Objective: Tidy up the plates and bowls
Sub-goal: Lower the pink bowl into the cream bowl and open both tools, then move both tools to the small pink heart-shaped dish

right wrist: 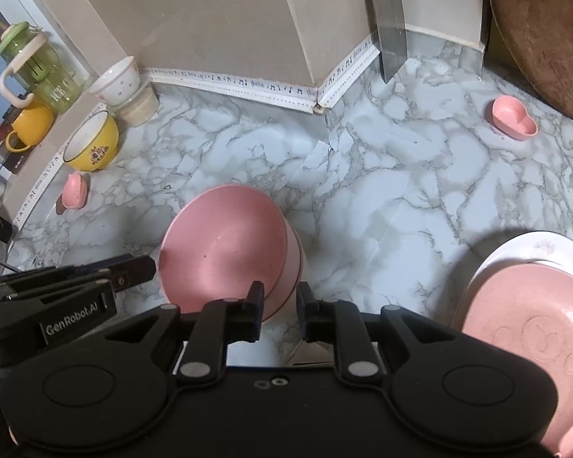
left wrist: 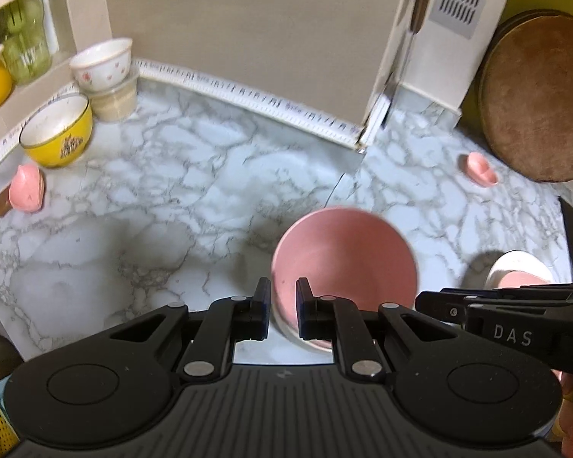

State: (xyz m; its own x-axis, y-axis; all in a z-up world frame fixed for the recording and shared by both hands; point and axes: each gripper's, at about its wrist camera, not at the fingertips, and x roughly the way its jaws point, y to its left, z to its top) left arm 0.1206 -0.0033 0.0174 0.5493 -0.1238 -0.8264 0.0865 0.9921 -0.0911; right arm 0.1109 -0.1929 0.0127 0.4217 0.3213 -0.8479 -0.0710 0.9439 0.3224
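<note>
A pink bowl (left wrist: 343,259) is tilted above the marble counter (left wrist: 152,198), and my left gripper (left wrist: 283,297) is shut on its near left rim. From the right wrist this top bowl (right wrist: 225,252) leans over a second pink bowl (right wrist: 292,263) nested in a white one. My right gripper (right wrist: 280,297) is shut on the right rim of that lower stack. The left gripper (right wrist: 141,269) enters from the left there, and the right gripper (left wrist: 424,299) reaches in from the right in the left wrist view. A pink plate (right wrist: 523,324) lies on a white plate (right wrist: 534,248) at the right.
A yellow bowl (left wrist: 57,133), a flowered white bowl (left wrist: 103,63) on a beige cup and a small pink dish (left wrist: 26,187) sit at the back left. Another small pink dish (right wrist: 513,116) lies near a round wooden board (left wrist: 538,99). A knife blade (right wrist: 389,19) hangs by the wall corner.
</note>
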